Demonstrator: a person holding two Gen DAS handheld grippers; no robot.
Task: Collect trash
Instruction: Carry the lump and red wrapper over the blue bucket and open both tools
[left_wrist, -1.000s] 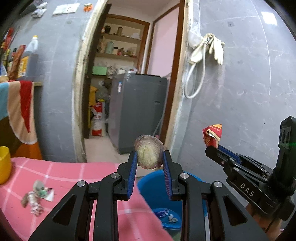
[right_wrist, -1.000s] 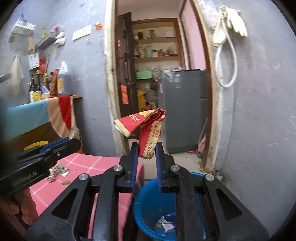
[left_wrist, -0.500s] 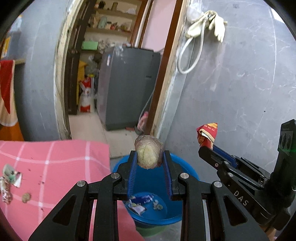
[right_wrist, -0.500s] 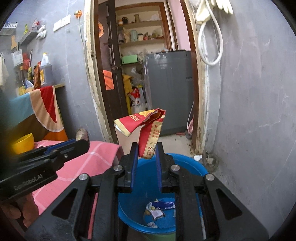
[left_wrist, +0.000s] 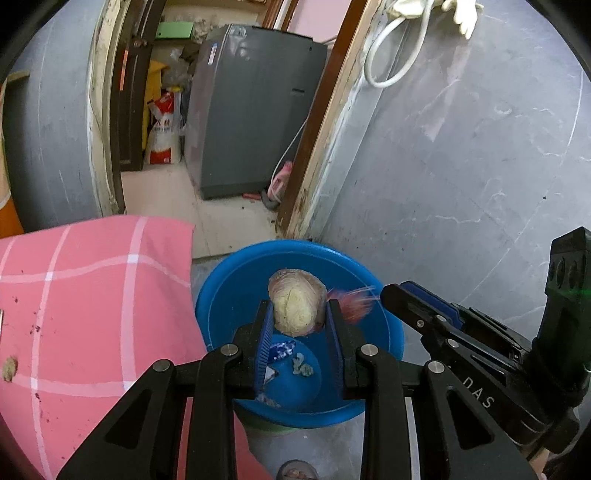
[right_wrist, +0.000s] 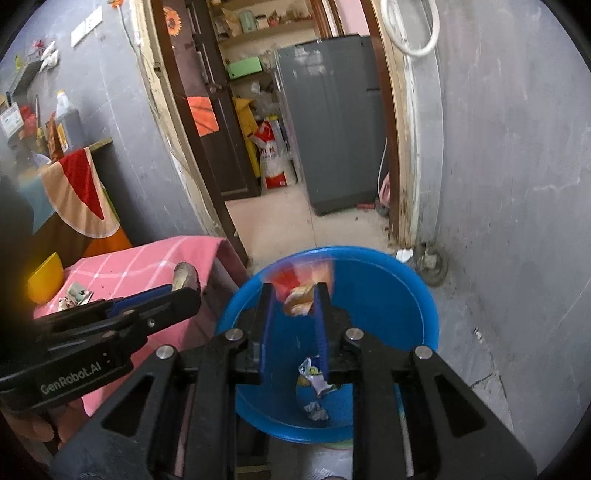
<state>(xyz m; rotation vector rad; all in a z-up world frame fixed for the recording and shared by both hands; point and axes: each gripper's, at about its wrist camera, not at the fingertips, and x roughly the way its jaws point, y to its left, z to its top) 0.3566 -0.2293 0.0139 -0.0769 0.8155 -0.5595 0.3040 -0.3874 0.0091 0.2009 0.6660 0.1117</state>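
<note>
Two claws over blue tub (left_wrist: 221, 295), left claw (left_wrist: 297, 325) clamping husk ball (left_wrist: 295, 308), right claw (right_wrist: 293, 299) opening, wrapper (right_wrist: 301, 291) between, yellow bowl (right_wrist: 44, 282) right view only.

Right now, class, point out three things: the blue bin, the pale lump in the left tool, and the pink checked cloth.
blue bin (left_wrist: 236, 266): left wrist view, far-left rim.
pale lump (left_wrist: 293, 308): left wrist view, its yellowish front face.
pink checked cloth (left_wrist: 81, 306): left wrist view, a bare pink square.

Basin (left_wrist: 218, 288) on floor right of table (left_wrist: 74, 280) — wrappers (right_wrist: 317, 384) inside, washing machine (left_wrist: 255, 110) behind.
</note>
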